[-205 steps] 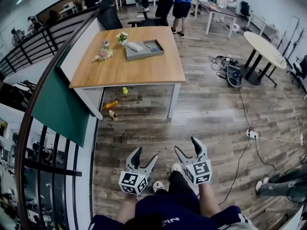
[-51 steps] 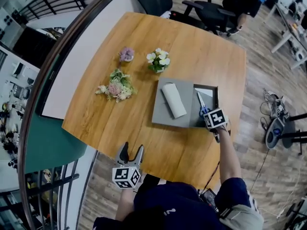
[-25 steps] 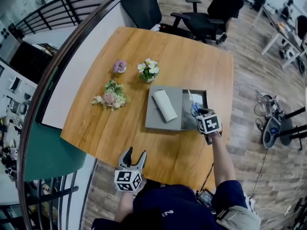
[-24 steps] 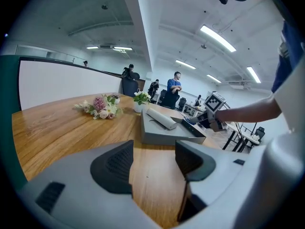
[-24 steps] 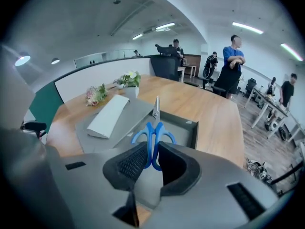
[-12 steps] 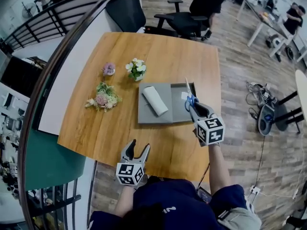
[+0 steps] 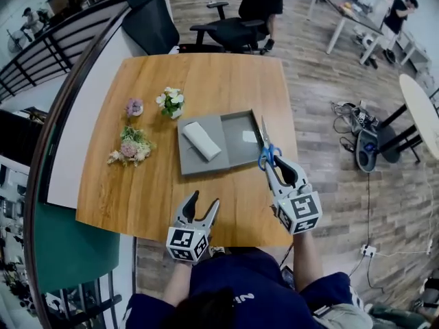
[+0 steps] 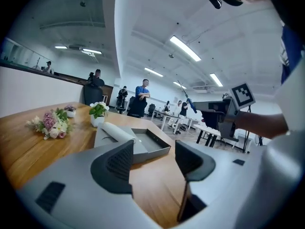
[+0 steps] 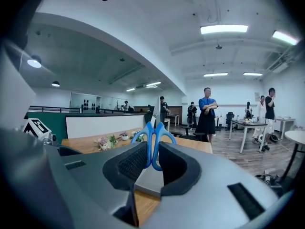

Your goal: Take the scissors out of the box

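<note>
Looking nearest first, how do the left tongs [image 7: 204,201] stand?
— Spread apart with nothing between them, at the near edge of the light wooden tabletop [image 7: 158,184].

And the right tongs [image 7: 278,166]?
— Clamped on the blue handles of the steel-bladed scissors [image 7: 265,142]. They hang in the air by the right rim of the shallow grey box [image 7: 240,142], blades pointing away.

Farther out?
— A white roll [image 7: 201,141] lies on the box's left half. Past it are a pink flower bunch [image 7: 132,146] and a small pot of white flowers [image 7: 170,101].
</note>
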The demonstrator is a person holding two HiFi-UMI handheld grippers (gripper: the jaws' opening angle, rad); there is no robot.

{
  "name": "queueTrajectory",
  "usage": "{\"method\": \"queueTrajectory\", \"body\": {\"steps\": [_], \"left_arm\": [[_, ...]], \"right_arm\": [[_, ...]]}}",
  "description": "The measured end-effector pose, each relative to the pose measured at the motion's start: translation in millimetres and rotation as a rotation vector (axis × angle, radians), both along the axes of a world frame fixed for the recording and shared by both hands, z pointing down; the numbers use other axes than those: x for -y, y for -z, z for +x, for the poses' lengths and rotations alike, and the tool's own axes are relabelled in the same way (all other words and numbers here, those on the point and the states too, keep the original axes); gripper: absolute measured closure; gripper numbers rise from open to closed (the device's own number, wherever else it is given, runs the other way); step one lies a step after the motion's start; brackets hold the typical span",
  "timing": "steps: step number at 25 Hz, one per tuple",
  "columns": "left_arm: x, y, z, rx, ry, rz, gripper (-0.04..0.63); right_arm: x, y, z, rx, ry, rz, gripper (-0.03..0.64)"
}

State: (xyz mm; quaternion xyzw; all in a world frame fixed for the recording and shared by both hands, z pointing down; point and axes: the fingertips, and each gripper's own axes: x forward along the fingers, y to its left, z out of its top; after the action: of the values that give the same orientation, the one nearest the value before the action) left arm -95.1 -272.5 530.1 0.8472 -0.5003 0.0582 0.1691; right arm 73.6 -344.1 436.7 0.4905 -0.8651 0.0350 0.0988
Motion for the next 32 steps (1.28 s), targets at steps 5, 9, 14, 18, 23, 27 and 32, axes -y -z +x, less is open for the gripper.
{"method": "queueTrajectory", "body": {"steps": [5,9,14,18,23,27,32], "left_arm": [[-10,8,26,-0.011,-0.074,0.055,0.322],[-19,5,39,-0.003,-0.126,0.063,0.325],[-28,-6,43,0.004,-0.171,0.021,0.325],[-28,-2,44,-0.006,-0.178,0.026,0.331],[-24,17,41,-0.025,-0.166,0.085,0.46],[-25,24,35,-0.012,-0.147,0.111,0.592],[-29,16,33,-0.006,-0.157,0.088,0.592]], "right_arm": [[-52,-11,14,0.066,-0.076,0.048,0.526],[-90,-40,22,0.097,-0.156,0.021,0.526],[-112,-62,25,0.082,-0.205,-0.021,0.526],[-111,-56,28,0.084,-0.211,0.004,0.526],[-106,-48,26,0.082,-0.204,0.031,0.526],[-105,-48,19,0.092,-0.192,0.033,0.526],[-102,-47,10,0.096,-0.177,0.045,0.526]]}}
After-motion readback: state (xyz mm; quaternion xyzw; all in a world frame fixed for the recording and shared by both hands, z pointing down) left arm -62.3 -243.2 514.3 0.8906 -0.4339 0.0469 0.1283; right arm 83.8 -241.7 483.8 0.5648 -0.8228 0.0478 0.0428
